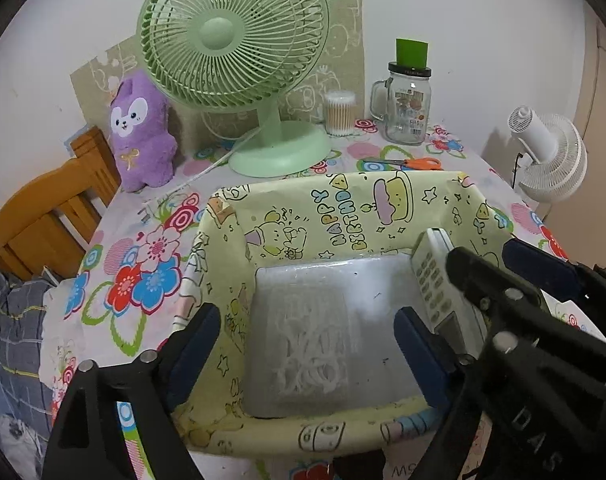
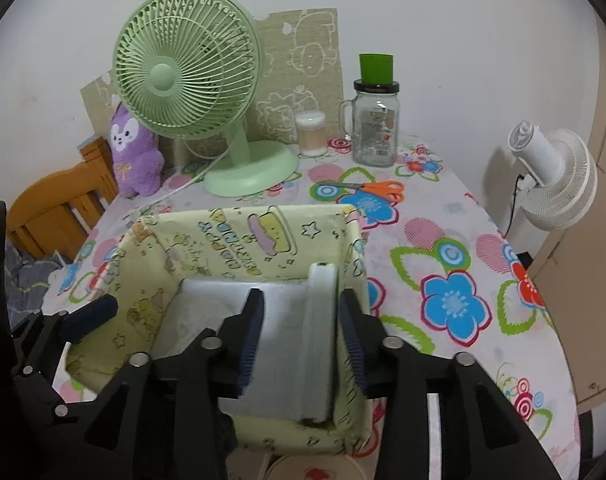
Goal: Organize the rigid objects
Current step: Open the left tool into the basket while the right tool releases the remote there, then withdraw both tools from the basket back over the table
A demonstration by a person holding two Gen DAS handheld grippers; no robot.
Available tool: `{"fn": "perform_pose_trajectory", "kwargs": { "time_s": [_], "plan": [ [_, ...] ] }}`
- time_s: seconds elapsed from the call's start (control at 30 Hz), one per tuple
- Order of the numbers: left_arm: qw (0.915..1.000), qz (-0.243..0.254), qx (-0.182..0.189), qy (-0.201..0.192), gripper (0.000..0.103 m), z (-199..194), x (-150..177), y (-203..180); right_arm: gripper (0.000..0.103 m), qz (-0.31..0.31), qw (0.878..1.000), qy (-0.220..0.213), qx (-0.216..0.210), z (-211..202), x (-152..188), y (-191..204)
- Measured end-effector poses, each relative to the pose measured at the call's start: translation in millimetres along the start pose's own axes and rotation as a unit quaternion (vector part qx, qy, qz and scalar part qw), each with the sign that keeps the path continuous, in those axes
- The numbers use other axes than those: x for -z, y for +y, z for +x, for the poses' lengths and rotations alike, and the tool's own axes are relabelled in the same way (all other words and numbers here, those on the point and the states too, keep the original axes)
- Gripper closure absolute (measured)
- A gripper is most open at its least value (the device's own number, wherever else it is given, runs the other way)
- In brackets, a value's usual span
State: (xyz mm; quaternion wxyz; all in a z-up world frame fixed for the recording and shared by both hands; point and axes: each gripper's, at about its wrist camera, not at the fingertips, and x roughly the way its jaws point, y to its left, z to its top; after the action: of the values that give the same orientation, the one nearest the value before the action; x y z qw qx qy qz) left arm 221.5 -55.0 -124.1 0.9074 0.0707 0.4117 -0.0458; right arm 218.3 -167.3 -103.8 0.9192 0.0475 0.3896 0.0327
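Right gripper [image 2: 301, 338] astride upright remote [image 2: 322, 344]

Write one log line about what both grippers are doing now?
left hand-held gripper: open over clear case in box | right hand-held gripper: open around upright remote | scissors: on table

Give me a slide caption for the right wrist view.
Right gripper open around a white remote control standing on edge inside the birthday-print box.
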Motion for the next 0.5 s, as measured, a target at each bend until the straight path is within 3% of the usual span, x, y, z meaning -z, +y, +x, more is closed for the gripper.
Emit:
{"fn": "perform_pose_trajectory", "kwargs": {
  "time_s": [0.13, 0.23, 0.5],
  "plan": [
    [1.0000, -0.003, -0.003, -0.004, 0.010, -7, 3, 2, 0.039, -0.008, 1.000, -0.008, -0.004, -11, 2, 7],
    [1.0000, -0.007, -0.003, -0.004, 0.010, -13, 6, 3, 0.022, -0.017, 0.999, -0.025, 0.015, -22, 3, 10],
    [0.9998, -0.010, -0.004, -0.017, 0.009, -33, 12, 1, 0.018, -0.021, 0.999, -0.033, 0.015, -42, 5, 9]
  ]
}}
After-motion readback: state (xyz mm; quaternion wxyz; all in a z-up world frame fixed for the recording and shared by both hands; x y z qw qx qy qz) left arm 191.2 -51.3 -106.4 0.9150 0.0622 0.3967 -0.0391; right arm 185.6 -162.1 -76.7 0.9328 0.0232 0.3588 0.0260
